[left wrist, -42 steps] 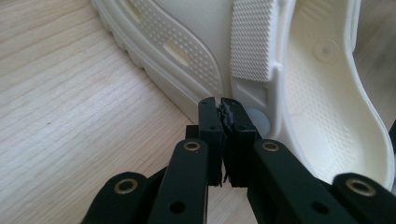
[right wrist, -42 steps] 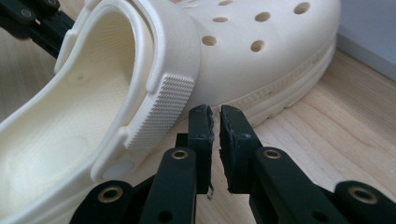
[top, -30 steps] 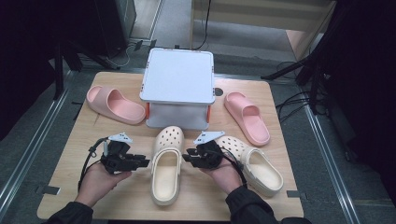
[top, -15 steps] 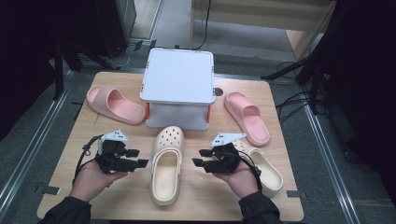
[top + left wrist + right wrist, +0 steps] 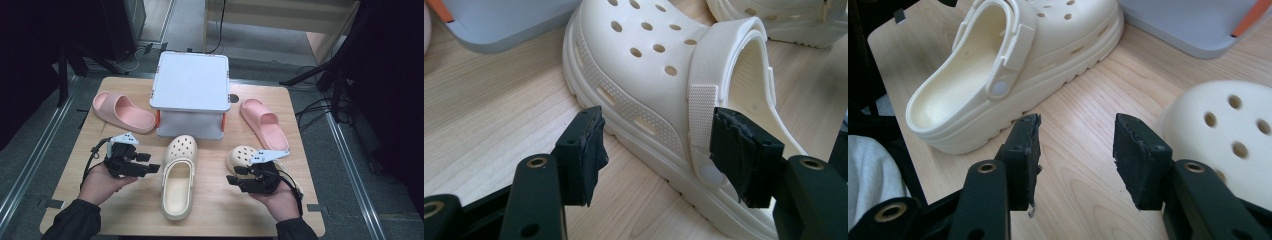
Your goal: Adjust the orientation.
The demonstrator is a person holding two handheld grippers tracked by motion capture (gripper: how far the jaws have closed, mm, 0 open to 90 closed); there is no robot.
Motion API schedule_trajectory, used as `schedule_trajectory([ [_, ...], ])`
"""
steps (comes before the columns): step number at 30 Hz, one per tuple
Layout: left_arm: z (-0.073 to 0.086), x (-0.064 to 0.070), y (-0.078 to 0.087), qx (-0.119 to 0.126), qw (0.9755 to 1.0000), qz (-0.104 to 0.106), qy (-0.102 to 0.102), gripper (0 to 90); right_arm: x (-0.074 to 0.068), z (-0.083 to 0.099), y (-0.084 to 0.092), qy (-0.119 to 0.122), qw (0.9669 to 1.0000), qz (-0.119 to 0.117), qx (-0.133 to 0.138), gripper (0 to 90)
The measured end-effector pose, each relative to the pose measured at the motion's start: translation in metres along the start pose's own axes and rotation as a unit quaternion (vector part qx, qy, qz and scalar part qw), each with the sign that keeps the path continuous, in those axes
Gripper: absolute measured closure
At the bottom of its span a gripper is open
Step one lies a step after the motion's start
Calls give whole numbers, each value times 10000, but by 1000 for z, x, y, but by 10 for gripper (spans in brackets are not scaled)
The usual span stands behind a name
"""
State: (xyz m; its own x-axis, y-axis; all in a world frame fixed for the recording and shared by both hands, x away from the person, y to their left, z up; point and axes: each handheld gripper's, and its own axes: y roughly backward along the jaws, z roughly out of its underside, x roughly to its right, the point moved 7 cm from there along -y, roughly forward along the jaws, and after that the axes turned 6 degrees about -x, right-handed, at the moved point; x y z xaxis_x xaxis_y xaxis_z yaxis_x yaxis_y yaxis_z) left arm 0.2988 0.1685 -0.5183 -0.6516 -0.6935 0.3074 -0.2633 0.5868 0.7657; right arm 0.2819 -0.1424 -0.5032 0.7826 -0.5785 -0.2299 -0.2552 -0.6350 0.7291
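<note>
A cream clog (image 5: 177, 180) lies in the middle of the wooden table (image 5: 210, 215), toe toward the white box (image 5: 191, 82). My left gripper (image 5: 150, 164) sits just left of it. Its jaws have just been opening and now stand wide, pads off the clog's strap side (image 5: 649, 75), with the left gripper (image 5: 656, 155) aimed at the strap rivet. A second cream clog (image 5: 245, 156) lies to the right, partly hidden by my right hand. My right gripper (image 5: 235, 175) hovers between the two clogs. Its jaws have also just been opening, and the right gripper (image 5: 1077, 150) has only bare wood between them.
One pink slide (image 5: 122, 112) lies at the box's left and another pink slide (image 5: 262, 122) at its right. The middle clog (image 5: 998, 75) and the perforated toe of the right clog (image 5: 1223, 135) flank my right gripper. The table's front edge is close behind both hands.
Both grippers have opened and come off the middle clog. My right hand has moved right, over the second clog. The left hand has barely shifted.
</note>
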Motion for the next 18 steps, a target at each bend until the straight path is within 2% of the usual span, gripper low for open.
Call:
schedule_trajectory([
  [5, -4, -1, -4, -49, 9999, 30, -83, 378, 6, 9, 10, -121, 9999, 119, 0, 543],
  [7, -6, -1, -4, -44, 9999, -26, -111, 386, 9, 12, 14, -162, 9997, 152, 32, 565],
  [11, -13, -1, -2, 141, 9999, 13, -82, 400, 14, 15, 24, -268, 9993, 205, 144, 584],
  [18, -14, -5, -4, 34, 10000, 4, -61, 395, 23, 26, 37, -386, 9986, 316, 164, 580],
])
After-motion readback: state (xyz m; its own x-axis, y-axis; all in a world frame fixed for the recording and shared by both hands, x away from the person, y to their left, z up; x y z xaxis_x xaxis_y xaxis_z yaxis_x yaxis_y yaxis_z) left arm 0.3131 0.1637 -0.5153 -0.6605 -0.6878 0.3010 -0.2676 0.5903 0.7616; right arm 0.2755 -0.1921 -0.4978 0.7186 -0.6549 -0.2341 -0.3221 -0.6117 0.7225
